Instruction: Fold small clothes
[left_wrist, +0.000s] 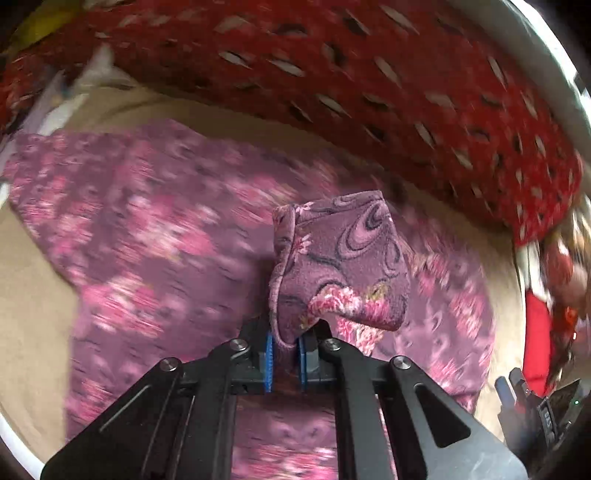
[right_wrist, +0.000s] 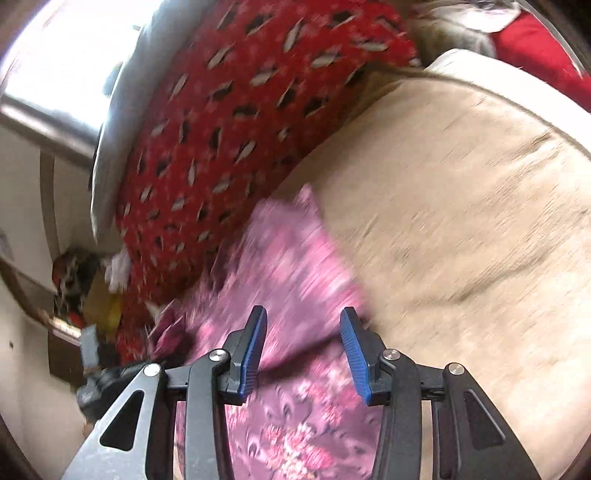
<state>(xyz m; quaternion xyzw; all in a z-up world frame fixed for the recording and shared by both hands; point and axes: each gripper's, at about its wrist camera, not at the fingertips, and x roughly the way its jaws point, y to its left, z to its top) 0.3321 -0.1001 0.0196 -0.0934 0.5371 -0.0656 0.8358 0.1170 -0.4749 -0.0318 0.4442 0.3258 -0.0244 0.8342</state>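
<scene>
A purple garment with pink flowers (left_wrist: 155, 236) lies spread on a beige cushion. In the left wrist view my left gripper (left_wrist: 286, 354) is shut on a corner of that garment (left_wrist: 343, 266), which stands up in a fold above the blue pads. In the right wrist view the same purple garment (right_wrist: 291, 280) runs under my right gripper (right_wrist: 303, 343). Its blue pads (right_wrist: 354, 350) stand apart above the cloth with nothing pinched between them. The right gripper also shows at the lower right edge of the left wrist view (left_wrist: 517, 395).
A red patterned cloth (left_wrist: 369, 85) drapes along the far side of the beige cushion (right_wrist: 461, 203). A pile of mixed clothes (left_wrist: 554, 280) lies at the right. A white wall and a shelf with clutter (right_wrist: 81, 288) are at the left of the right wrist view.
</scene>
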